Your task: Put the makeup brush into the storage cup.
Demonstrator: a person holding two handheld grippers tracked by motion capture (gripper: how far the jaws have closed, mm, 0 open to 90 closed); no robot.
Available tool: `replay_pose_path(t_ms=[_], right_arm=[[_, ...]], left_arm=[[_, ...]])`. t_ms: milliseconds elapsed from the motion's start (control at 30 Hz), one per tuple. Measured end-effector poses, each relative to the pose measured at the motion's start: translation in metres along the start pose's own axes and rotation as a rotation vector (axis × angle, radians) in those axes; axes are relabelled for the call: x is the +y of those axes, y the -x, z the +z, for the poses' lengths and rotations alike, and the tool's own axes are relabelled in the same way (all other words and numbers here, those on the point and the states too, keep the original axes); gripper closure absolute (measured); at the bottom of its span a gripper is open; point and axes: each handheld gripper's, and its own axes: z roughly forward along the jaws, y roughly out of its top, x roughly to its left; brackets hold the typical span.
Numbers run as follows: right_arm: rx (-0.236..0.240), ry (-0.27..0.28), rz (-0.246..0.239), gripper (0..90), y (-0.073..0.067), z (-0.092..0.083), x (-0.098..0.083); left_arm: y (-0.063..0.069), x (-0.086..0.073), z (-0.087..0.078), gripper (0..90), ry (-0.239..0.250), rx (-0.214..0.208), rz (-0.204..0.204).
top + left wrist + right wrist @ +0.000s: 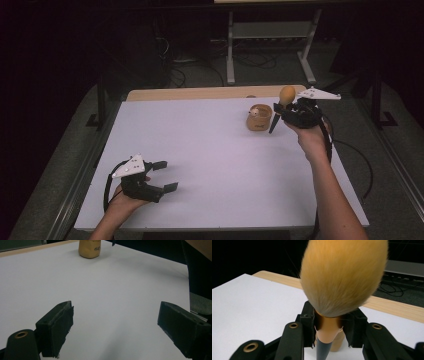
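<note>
**Ana:** The brush (286,96), where is it in the high view?

**Ben:** It is up in the air near the far right corner of the white table (215,165). The right gripper (287,111) has its jaws squeezed on it. The fluffy orange head points up and the dark handle points down. The little tan cup (259,117) stands on the table just beside it.

**Ana:** And the left gripper (166,176)?

**Ben:** It is near the front left corner, with its jaws wide apart and nothing in them.

**Ana:** What about the left gripper view?

**Ben:** The left gripper (115,325) has its jaws far apart over bare table. The cup (90,248) is way off by the far edge.

**Ana:** And the right gripper view?

**Ben:** The brush (343,277) looks huge. The right gripper (329,331) pinches its tan neck. The cup (337,343) peeks out behind.
</note>
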Motion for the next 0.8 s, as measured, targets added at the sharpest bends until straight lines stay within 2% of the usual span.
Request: replay_pose_path(t_ms=[500, 800], right_arm=[[-0.015, 0.024, -0.028, 63.7, -0.003, 0.0, 0.022], [-0.025, 0.042, -0.024, 63.7, -0.003, 0.001, 0.033]], left_arm=[[0.001, 0.0, 0.0, 12.9, -0.001, 0.006, -0.001], [0.001, 0.0, 0.0, 12.9, 0.001, 0.004, -0.003]])
